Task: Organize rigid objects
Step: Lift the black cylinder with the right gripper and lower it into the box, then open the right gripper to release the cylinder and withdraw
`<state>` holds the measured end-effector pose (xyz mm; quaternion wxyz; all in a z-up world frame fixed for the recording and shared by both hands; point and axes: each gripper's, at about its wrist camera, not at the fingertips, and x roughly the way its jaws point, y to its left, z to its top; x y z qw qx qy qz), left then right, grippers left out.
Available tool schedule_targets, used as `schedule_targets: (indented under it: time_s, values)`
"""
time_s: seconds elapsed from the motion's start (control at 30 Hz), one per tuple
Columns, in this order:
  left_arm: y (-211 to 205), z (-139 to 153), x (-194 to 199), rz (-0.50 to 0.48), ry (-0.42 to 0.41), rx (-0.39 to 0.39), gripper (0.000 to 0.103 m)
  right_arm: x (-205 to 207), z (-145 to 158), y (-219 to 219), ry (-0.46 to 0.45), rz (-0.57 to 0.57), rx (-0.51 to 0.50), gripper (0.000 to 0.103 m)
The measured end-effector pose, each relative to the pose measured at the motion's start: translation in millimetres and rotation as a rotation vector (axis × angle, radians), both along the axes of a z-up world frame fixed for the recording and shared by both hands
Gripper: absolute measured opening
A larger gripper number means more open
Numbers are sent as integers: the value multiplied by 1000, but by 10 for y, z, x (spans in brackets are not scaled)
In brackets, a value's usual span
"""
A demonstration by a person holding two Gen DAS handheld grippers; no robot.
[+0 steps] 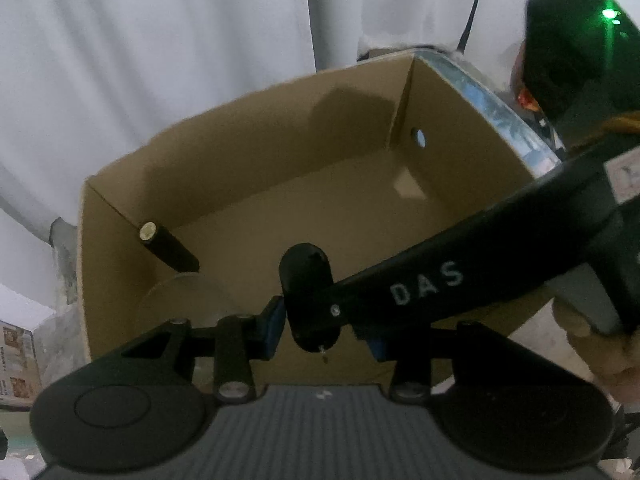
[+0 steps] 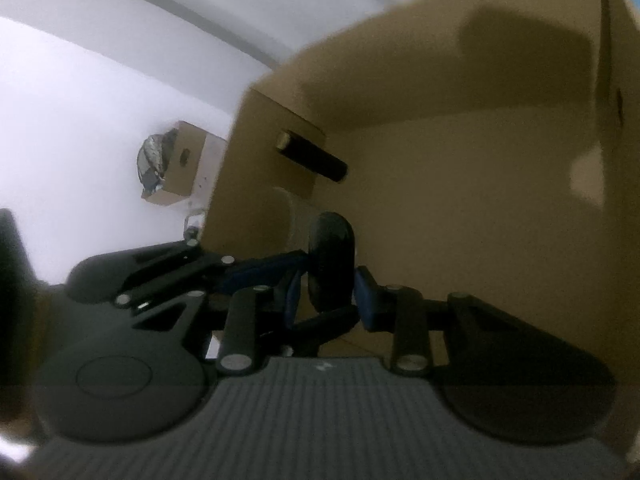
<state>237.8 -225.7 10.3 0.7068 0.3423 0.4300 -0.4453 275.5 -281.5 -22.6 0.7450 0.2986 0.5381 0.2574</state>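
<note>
Cardboard box [image 1: 328,184]: open-topped, fills both views; its floor is mostly bare.
Black cylinder [image 1: 168,248]: lies tilted in the box's left corner, pale end cap up against the wall.
Small black object [image 1: 308,300]: oval, hard-looking; held over the box floor, gripped by both tools at once.
Left gripper [image 1: 320,322]: blue pads pinch the object.
Right gripper [image 2: 326,294]: also clamped on the object, reaching in from the right in the left wrist view.
Clear disc [image 1: 180,300]: possibly a transparent lid near the cylinder; too faint to tell.
</note>
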Motion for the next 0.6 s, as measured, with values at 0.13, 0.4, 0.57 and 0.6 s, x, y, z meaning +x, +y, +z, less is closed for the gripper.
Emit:
schedule_targets:
  time_s: [0.13, 0.4, 0.57, 0.6]
  values:
    - [-62, -84, -8, -20, -8, 35, 42, 33, -174, 0, 70, -1, 24, 30]
    - [-158, -195, 69, -10, -1, 56, 44, 105, -313, 47, 125, -4, 35, 30]
    - [-95, -95, 34, -3, -1, 23, 48, 62, -217, 37, 90, -16, 39, 32]
    - [-62, -75, 15, -1, -6, 15, 50, 41, -186, 23, 83, -20, 41, 32]
